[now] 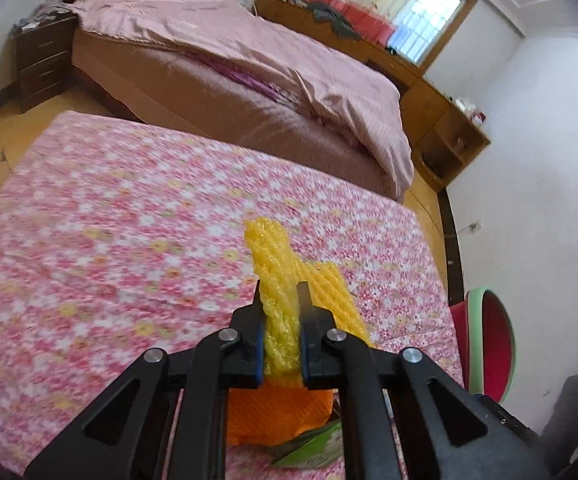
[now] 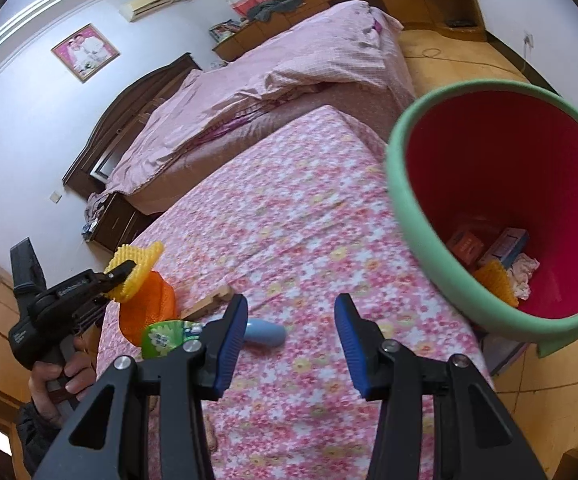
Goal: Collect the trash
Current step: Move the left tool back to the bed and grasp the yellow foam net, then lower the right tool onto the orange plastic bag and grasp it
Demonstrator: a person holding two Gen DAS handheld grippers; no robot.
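Note:
My left gripper (image 1: pixel 281 292) is shut on a yellow foam net (image 1: pixel 277 276), squeezed flat between the blue pads and lifted above the flowered table cover (image 1: pixel 109 240). From the right wrist view the same gripper (image 2: pixel 123 270) holds the yellow foam net (image 2: pixel 139 262) at the left, over an orange foam net (image 2: pixel 149 312) and a green packet (image 2: pixel 165 336). My right gripper (image 2: pixel 291 320) stands open with nothing between its fingers, above the cover. A small blue object (image 2: pixel 267 334) lies just beyond its left finger. The red bin with a green rim (image 2: pixel 405 216) stands at the right, with several pieces of trash inside.
A bed with a pink quilt (image 1: pixel 249 60) lies beyond the table. Wooden cabinets (image 1: pixel 429 100) run along the far wall under the window. A dark nightstand (image 1: pixel 41 64) stands at the left. The bin (image 1: pixel 489 340) shows at the table's right edge. A person's hand (image 2: pixel 61 376) grips the left handle.

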